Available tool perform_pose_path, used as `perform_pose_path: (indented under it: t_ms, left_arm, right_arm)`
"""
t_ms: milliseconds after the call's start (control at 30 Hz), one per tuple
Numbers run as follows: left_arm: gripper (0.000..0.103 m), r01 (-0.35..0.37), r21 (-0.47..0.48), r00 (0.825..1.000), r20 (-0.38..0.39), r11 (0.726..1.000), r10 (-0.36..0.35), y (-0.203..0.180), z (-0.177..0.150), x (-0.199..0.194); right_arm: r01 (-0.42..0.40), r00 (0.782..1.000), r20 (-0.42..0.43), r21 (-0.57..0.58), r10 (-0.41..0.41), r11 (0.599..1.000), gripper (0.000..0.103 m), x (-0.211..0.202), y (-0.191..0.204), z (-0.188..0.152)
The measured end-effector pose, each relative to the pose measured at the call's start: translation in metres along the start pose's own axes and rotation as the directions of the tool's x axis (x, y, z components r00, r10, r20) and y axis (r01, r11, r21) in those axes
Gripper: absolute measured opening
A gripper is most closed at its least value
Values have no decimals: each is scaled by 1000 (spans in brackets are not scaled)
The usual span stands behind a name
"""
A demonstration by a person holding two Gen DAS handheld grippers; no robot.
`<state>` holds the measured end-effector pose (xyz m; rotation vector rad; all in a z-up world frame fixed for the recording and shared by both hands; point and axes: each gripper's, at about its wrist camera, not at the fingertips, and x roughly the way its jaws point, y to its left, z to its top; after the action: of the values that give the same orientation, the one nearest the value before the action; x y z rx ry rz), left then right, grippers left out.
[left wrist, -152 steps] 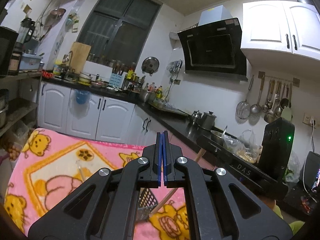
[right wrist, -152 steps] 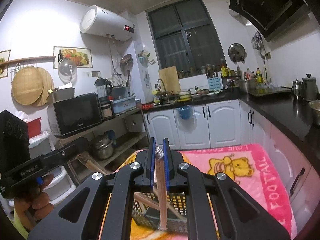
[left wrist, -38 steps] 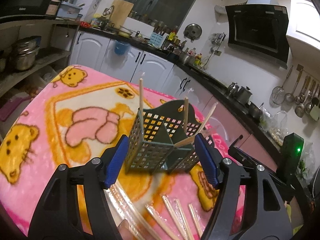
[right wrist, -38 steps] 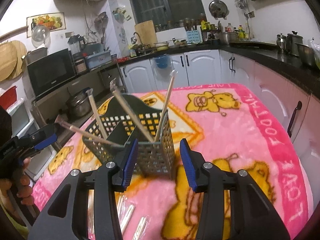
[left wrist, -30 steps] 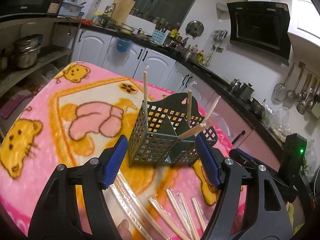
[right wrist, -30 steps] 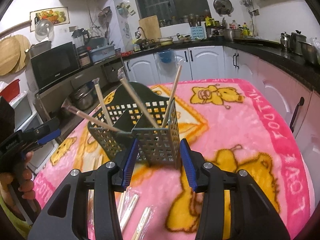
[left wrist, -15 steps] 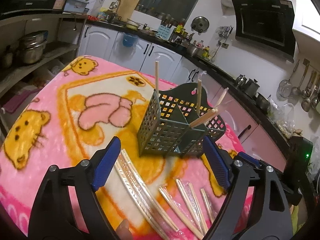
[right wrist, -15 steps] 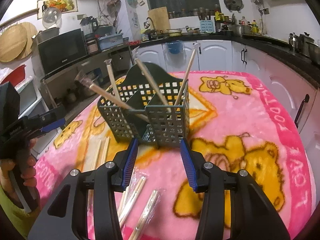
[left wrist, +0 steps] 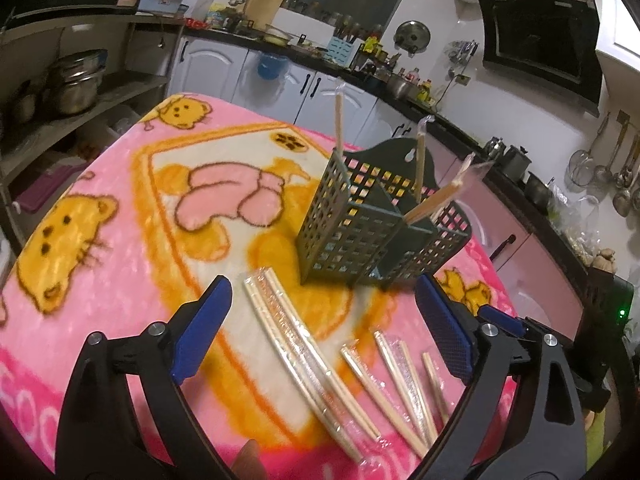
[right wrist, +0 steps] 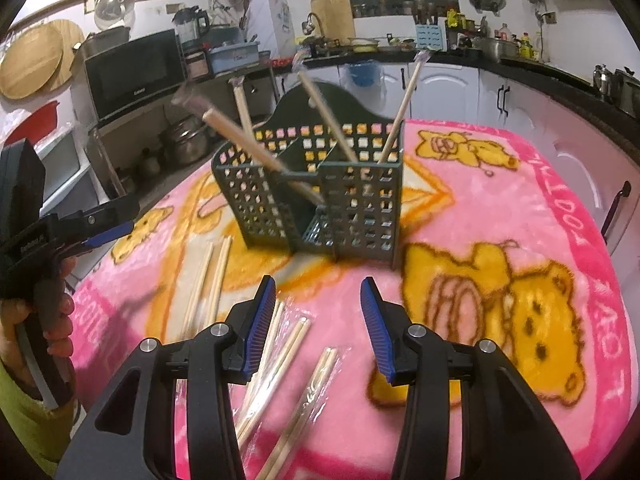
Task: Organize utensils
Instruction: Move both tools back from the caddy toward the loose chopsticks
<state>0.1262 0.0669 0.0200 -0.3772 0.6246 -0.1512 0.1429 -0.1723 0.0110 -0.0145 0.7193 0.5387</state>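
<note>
A dark green perforated utensil holder [left wrist: 376, 236] [right wrist: 320, 196] stands on the pink cartoon blanket [left wrist: 120, 216] [right wrist: 500, 208]. Several wrapped chopstick pairs stick up out of its compartments. More wrapped chopsticks [left wrist: 316, 356] [right wrist: 280, 368] lie loose on the blanket in front of it. My left gripper [left wrist: 324, 328] hovers above those loose pairs, its jaws opening wide with nothing between them. My right gripper [right wrist: 318, 320] stands open just short of the holder, empty, over the loose chopsticks [right wrist: 304, 396]. The left gripper's body [right wrist: 68, 224] shows in the right wrist view, held by a hand [right wrist: 52, 320].
Kitchen counters and white cabinets [right wrist: 440, 80] run behind the table. A shelf with pots [left wrist: 76, 84] and a microwave [right wrist: 132, 72] stand to the left side. The blanket's near edge [left wrist: 24, 416] drops off close to the grippers.
Both grippers have sunk towards the blanket and tipped down, bringing the loose chopsticks into view. The left jaws have spread wider. The right jaws kept their gap.
</note>
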Motion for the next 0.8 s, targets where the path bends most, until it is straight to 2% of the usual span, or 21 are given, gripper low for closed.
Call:
perform_pose_path:
  t_ms: [333, 467, 700, 800]
  left_arm:
    - [85, -46, -33, 997, -69, 998, 44, 19, -18, 13]
    - [85, -63, -25, 995, -83, 998, 60, 23, -21, 17]
    - [59, -90, -22, 990, -114, 996, 87, 30, -25, 32]
    - [52, -97, -27, 988, -125, 995, 93, 33, -23, 38]
  right_arm:
    - [-33, 995, -99, -38, 29, 999, 42, 25, 15, -11]
    - [-38, 991, -131, -35, 34, 999, 38, 34, 17, -15]
    - [-36, 986, -165, -24, 32, 999, 34, 45, 17, -20]
    - [-34, 983, -179, -20, 30, 999, 34, 49, 17, -22]
